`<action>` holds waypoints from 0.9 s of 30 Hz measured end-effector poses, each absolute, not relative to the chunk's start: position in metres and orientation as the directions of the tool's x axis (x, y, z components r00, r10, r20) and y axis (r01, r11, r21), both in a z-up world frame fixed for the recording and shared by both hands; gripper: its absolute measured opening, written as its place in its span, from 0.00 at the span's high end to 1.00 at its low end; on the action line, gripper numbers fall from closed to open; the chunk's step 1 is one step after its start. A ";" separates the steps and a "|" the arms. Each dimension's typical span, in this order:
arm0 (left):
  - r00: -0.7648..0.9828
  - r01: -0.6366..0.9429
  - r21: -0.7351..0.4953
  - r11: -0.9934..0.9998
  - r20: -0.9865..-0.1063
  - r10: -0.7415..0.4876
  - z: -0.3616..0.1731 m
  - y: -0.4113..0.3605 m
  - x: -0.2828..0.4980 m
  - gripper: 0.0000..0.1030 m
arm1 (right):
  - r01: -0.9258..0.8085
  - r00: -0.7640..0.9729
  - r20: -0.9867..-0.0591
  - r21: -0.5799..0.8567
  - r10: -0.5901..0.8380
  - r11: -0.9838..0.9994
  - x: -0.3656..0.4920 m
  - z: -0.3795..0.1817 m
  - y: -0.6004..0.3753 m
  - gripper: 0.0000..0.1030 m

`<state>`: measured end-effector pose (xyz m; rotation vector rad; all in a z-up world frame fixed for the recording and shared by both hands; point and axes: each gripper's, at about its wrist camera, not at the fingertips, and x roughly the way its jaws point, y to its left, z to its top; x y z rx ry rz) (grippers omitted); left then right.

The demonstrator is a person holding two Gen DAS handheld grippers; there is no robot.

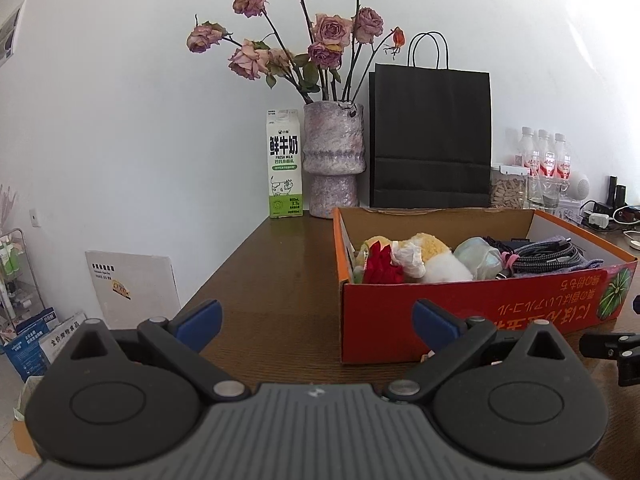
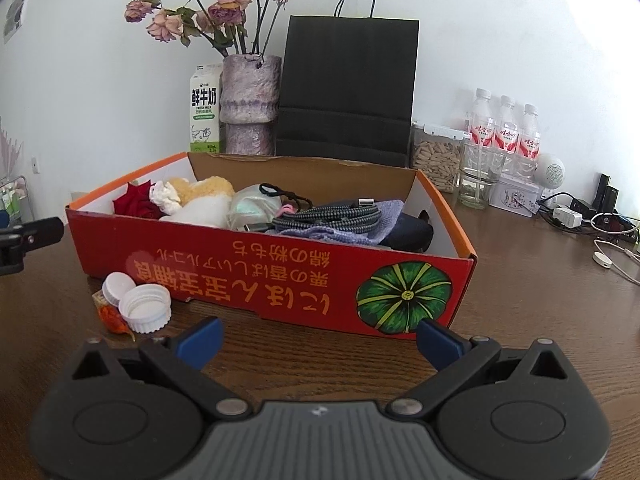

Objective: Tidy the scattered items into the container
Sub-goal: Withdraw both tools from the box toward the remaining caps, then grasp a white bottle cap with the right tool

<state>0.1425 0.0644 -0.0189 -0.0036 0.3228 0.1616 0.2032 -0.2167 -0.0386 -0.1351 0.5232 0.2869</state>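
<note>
Two white ribbed plastic bottle caps (image 2: pixel 136 302) and a small orange packet (image 2: pixel 111 316) lie outside the red cardboard box (image 2: pixel 280 276).

From our right gripper (image 2: pixel 318 340) the caps sit at ten o'clock, touching each other, just beside the box's front wall. Our left gripper (image 1: pixel 316 326) hovers by the box's left corner and barely sees them. The right looks nearer. Both grippers hang low and level over the brown wooden table (image 2: pixel 540 300), jaws spread wide, holding nothing.
</note>
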 end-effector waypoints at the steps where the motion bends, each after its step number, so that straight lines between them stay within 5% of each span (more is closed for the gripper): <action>1: 0.934 -0.159 0.015 0.987 -0.322 0.155 -0.019 0.070 0.143 0.00 | -0.314 0.823 -0.512 -0.047 0.247 0.948 0.203 -0.039 -0.216 0.00; 8: 0.916 -0.188 -0.026 0.982 -0.366 0.165 -0.023 0.094 0.147 0.00 | -0.381 0.785 -0.529 -0.004 0.321 0.925 0.203 -0.039 -0.180 0.02; 22: 0.907 -0.173 -0.051 0.984 -0.397 0.139 -0.024 0.100 0.149 0.00 | -0.432 0.722 -0.589 0.027 0.363 0.902 0.219 -0.045 -0.123 0.21; 25: 0.906 -0.172 -0.054 0.984 -0.401 0.137 -0.024 0.100 0.148 0.00 | -0.444 0.709 -0.601 0.027 0.370 0.895 0.218 -0.045 -0.122 0.40; 26: 0.906 -0.172 -0.055 0.984 -0.402 0.136 -0.024 0.100 0.148 0.00 | -0.443 0.713 -0.596 0.023 0.368 0.896 0.217 -0.045 -0.122 0.58; 27: 0.905 -0.171 -0.056 0.984 -0.404 0.134 -0.024 0.100 0.149 0.00 | -0.442 0.715 -0.594 0.024 0.368 0.897 0.216 -0.045 -0.123 0.62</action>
